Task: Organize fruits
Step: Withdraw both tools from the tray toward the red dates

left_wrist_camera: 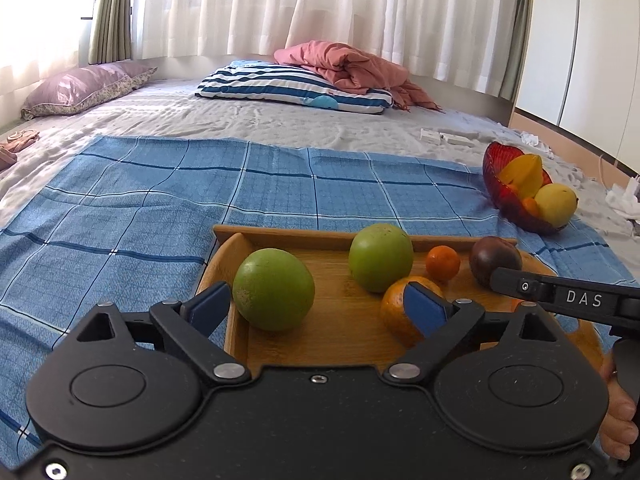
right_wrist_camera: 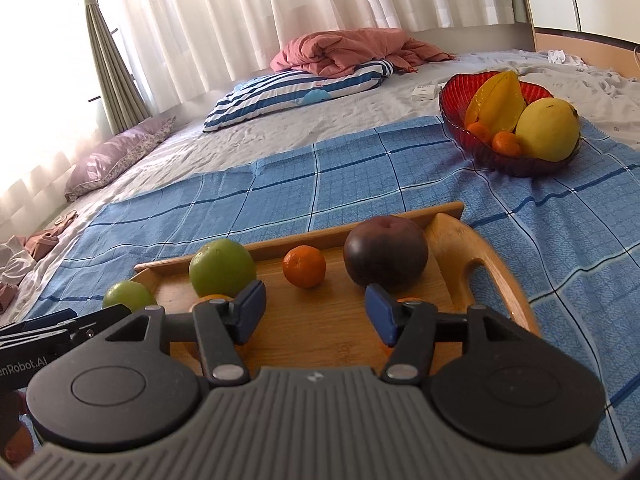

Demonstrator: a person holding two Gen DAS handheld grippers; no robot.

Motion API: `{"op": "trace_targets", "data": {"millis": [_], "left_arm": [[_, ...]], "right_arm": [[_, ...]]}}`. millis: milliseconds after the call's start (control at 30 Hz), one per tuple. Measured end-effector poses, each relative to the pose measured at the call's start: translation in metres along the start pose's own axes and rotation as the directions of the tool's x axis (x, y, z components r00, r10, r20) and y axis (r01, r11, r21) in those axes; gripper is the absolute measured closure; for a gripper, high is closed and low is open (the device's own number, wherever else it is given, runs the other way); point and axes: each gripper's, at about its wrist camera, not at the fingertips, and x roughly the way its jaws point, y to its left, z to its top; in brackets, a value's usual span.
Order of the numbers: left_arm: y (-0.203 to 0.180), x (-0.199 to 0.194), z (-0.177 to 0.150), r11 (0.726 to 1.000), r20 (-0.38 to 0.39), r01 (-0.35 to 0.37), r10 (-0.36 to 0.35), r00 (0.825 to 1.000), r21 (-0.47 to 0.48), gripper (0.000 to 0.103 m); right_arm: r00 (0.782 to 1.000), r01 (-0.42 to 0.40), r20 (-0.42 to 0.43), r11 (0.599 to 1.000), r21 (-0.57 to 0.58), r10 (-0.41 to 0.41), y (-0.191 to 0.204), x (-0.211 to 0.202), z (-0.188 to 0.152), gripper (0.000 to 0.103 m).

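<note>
A wooden tray (left_wrist_camera: 280, 234) (right_wrist_camera: 460, 248) lies on a blue checked cloth and holds loose fruit. In the left wrist view it carries two green fruits (left_wrist_camera: 274, 290) (left_wrist_camera: 380, 258), a large orange (left_wrist_camera: 394, 312), a small tangerine (left_wrist_camera: 442, 263) and a dark purple fruit (left_wrist_camera: 494, 258). My left gripper (left_wrist_camera: 316, 304) is open over the tray's near left part; the nearer green fruit sits between its pads, unpressed. My right gripper (right_wrist_camera: 316, 312) is open above the tray floor, in front of the tangerine (right_wrist_camera: 304, 266) and the purple fruit (right_wrist_camera: 386, 258), holding nothing.
A red glass bowl (left_wrist_camera: 492, 168) (right_wrist_camera: 452, 96) with a starfruit, a yellow fruit and small oranges stands beyond the tray to the right. Pillows, a pink blanket and small white boxes (left_wrist_camera: 446, 137) lie further back on the bed. A hand (left_wrist_camera: 620, 420) shows at the right edge.
</note>
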Motion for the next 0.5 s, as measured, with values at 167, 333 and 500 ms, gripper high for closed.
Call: {"op": "trace_targets", "data": {"millis": [167,333,500], "left_arm": [[-0.004,-0.02,-0.011,1.0,0.011,0.016,-0.016,1.0,0.016,0.007],[-0.012,-0.038,-0.025,0.999,0.026,0.025,-0.026,0.999,0.035,0.005],[-0.017,-0.051,-0.038,0.998,0.031,0.029,-0.031,0.999,0.052,0.004]], "right_arm": [[0.999,0.011,0.041,0.999,-0.052,-0.009,-0.001,-0.024,-0.009,0.023],[0.997,0.019,0.08,0.993,-0.12,-0.009,0.002,-0.046,-0.022,0.018],[0.995,0.018,0.097,0.989,-0.149,-0.004,-0.001,-0.064,-0.037,0.016]]}}
